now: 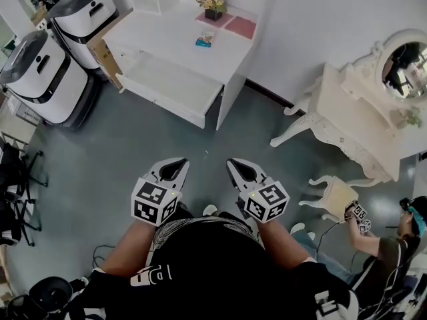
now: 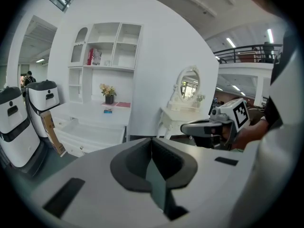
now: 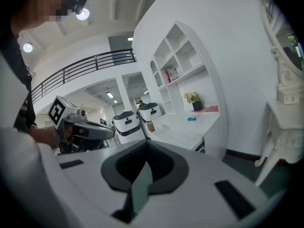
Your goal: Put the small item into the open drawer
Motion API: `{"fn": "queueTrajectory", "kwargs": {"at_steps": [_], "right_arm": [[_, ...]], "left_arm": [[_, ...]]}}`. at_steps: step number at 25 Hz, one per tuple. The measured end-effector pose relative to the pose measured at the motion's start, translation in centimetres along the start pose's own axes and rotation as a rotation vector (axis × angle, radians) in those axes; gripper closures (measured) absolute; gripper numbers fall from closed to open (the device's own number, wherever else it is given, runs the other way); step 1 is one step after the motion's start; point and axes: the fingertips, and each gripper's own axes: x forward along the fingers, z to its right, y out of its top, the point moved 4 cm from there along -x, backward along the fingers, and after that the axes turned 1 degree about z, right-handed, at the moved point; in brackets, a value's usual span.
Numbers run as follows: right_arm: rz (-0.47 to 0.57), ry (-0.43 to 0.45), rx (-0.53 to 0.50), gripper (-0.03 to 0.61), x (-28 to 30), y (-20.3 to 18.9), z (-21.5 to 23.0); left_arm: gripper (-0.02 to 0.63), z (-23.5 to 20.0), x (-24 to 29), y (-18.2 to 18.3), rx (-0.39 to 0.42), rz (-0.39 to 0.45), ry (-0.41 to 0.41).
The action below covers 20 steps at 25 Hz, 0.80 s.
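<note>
The small item, a blue packet, lies on top of the white desk, near a flower pot. Below it the desk's drawer stands pulled out and looks empty. My left gripper and right gripper hang side by side close to my body, over the grey floor and well short of the desk. Both are shut with nothing between the jaws. The left gripper view shows the packet far off, as does the right gripper view, with the packet above the drawer.
Two white rounded machines stand left of the desk, beside a cardboard box. A white vanity table with a mirror and a stool are at the right. Another person sits at the lower right.
</note>
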Motion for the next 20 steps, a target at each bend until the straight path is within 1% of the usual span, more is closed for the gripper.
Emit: {"fn": "queueTrajectory", "kwargs": {"at_steps": [5,10,15,20], "right_arm": [[-0.016,0.006,0.016,0.569,0.9,-0.3,1.0],[-0.015,0.004,0.016,0.569,2.5,0.3,1.7],[-0.023,-0.015,0.016,0.569,4.4,0.8,3.3],[-0.037,-0.037,0.004,0.569,7.3,2.1,5.2]], "left_arm": [[0.598,-0.8,0.9,0.0,-0.019,-0.009,0.011],[0.598,-2.5,2.0,-0.2,-0.042,-0.027,0.010],[0.598,-4.4,4.2,1.6,-0.030,-0.008,-0.013],[0.598,-7.5,6.8,3.5,-0.022,-0.002,-0.024]]}}
